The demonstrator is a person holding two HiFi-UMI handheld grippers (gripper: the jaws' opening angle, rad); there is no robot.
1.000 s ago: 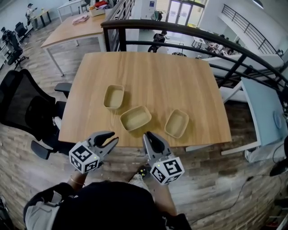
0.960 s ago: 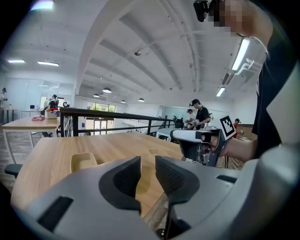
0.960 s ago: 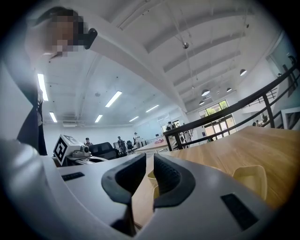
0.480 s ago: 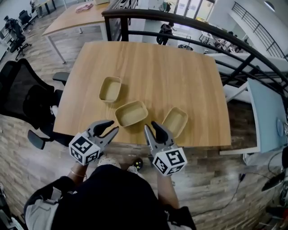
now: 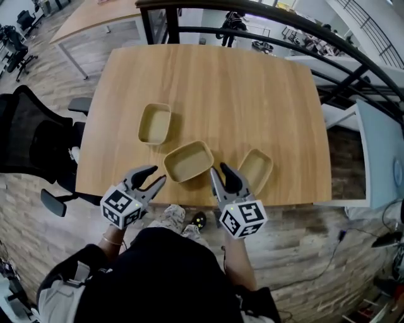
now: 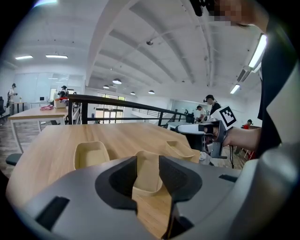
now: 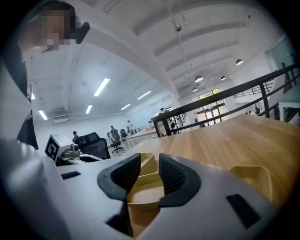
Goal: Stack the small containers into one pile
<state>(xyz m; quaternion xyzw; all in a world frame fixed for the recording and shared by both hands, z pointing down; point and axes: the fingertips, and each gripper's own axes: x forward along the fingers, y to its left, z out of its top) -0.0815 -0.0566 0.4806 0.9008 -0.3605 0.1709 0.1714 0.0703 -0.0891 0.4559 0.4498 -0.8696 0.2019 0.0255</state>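
Note:
Three small tan containers lie on the wooden table (image 5: 208,82): the left container (image 5: 154,123), the middle container (image 5: 188,161) and the right container (image 5: 255,170). My left gripper (image 5: 153,178) hovers at the table's near edge, just left of the middle container (image 6: 147,171). My right gripper (image 5: 224,175) hovers between the middle and right containers. Both sets of jaws have just been opening and stand open, with nothing gripped. In each gripper view the middle container (image 7: 140,192) shows through the gap, still beyond the fingertips. The right gripper view has the right container (image 7: 253,176) at its right.
A black office chair (image 5: 31,142) stands left of the table. A dark railing (image 5: 265,19) runs behind the far edge, and a light desk (image 5: 379,158) is at the right. Far-off people and desks fill the background of both gripper views.
Both grippers have moved forward and down to the table's near edge, close to the middle container. Their jaws stand wider apart than a second ago.

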